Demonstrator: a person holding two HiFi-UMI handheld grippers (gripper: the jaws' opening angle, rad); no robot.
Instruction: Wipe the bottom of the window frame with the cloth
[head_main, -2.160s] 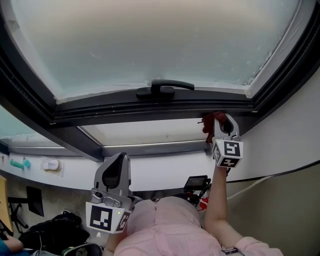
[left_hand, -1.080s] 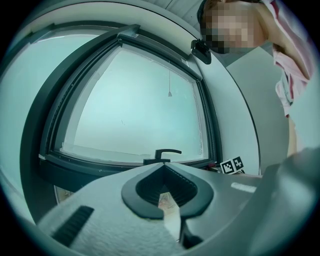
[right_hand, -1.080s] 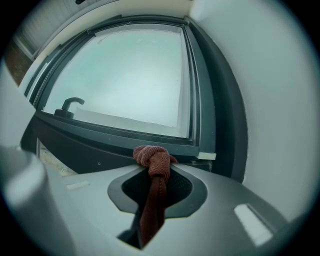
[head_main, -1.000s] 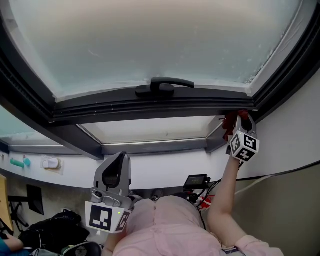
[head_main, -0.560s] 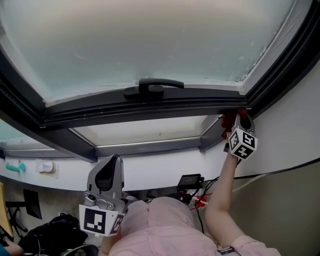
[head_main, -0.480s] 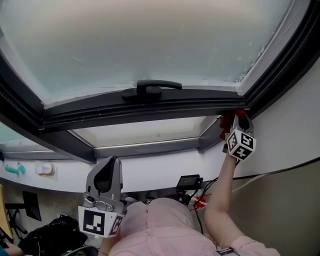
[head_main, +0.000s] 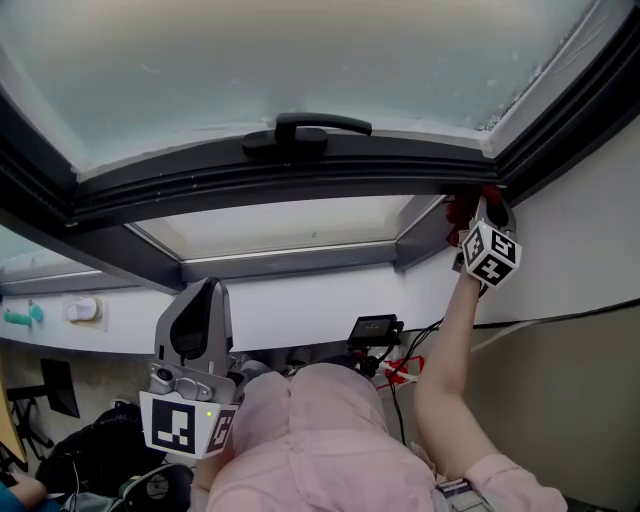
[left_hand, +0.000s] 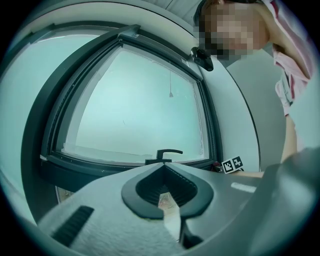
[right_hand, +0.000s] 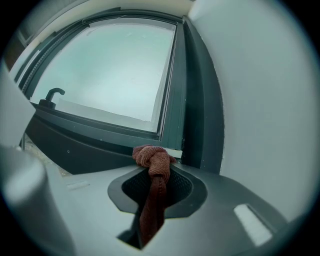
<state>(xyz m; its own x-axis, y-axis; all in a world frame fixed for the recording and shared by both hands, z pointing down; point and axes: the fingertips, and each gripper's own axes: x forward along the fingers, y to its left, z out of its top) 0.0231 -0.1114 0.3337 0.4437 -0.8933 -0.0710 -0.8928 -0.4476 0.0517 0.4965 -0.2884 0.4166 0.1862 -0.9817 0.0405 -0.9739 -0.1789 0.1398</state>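
A reddish-brown cloth (right_hand: 152, 157) is bunched at the tip of my right gripper (right_hand: 157, 174), which is shut on it. The bunch presses against the dark grey window frame (right_hand: 100, 134) at its bottom right corner. In the head view the right gripper (head_main: 479, 214) reaches up to that corner, where the cloth (head_main: 460, 211) shows red beside the frame (head_main: 250, 185). My left gripper (head_main: 192, 335) hangs low near the person's body, well away from the window. Its jaws are shut with nothing between them, as the left gripper (left_hand: 164, 174) view shows.
A black window handle (head_main: 305, 131) sits mid-way along the lower sash. A white wall (head_main: 590, 220) rises right of the frame. Below are a white sill (head_main: 300, 310), cables (head_main: 400, 370) and a small black device (head_main: 372, 329). Dark bags (head_main: 80, 450) lie at the lower left.
My right gripper has slid the cloth rightward along the bottom of the frame into the right corner. The left gripper has stayed low and sunk slightly in the head view.
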